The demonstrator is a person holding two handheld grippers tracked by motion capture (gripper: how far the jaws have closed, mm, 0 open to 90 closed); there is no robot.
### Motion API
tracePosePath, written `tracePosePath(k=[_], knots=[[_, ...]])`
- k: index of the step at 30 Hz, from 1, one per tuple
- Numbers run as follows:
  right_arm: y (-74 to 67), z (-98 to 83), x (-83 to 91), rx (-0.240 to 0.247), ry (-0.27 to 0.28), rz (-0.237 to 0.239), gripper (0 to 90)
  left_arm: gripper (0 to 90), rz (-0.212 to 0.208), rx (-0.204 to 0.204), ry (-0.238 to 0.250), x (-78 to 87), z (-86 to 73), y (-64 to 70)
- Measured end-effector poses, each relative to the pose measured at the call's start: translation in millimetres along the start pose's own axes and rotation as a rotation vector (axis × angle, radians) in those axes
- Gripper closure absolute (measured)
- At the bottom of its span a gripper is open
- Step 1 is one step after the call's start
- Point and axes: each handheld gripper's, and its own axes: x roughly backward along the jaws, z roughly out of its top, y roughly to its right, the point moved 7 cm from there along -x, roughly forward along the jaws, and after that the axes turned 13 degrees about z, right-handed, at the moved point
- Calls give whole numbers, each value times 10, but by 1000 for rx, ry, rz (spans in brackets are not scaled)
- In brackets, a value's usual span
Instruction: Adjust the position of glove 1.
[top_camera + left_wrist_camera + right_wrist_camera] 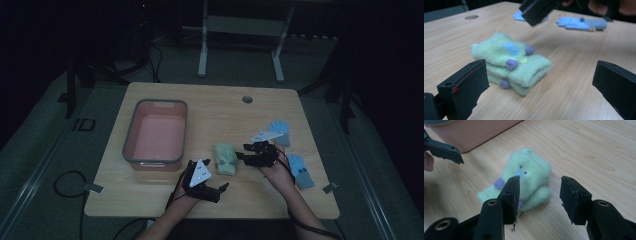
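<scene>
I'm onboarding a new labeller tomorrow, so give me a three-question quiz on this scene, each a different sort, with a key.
1. True or false: the green gloves lie inside the pink bin.
2. Multiple choice: how many blue gloves lie on the table? A) none B) one C) two
3. Fill in: both the left gripper and the right gripper have their jaws ____.

Key:
1. False. They lie stacked on the table, between the two grippers, beside the bin.
2. C. One blue glove lies farther from the person, the other blue glove nearer, both by the right hand.
3. Open, neither holding anything.
</scene>
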Motion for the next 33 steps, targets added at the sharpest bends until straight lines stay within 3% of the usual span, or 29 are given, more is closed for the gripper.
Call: tracePosePath(k=[6, 10, 14, 19, 25, 29, 33], knots=[[93, 85, 25, 10, 14, 27, 521, 17, -17, -62, -21, -63, 34, 3], [151, 168, -67, 21, 7, 63, 529, 148, -46, -124, -36, -141, 88, -3], [186, 210, -212, 19, -13, 88, 519, 199, -66, -200, -44, -216, 140, 34], [206, 223, -385, 6, -36, 128, 488, 288, -74, -233, -68, -308, 136, 16], [306, 105, -663, -41, -107, 161, 421, 407, -134, -287, -142, -428, 13, 16], [342, 26, -736, -96, -133, 205, 377, 409, -129, -323, -173, -466, -25, 14], [377, -23, -791, -157, -141, 276, 415, 406, -107, -356, -203, -516, -88, 5]])
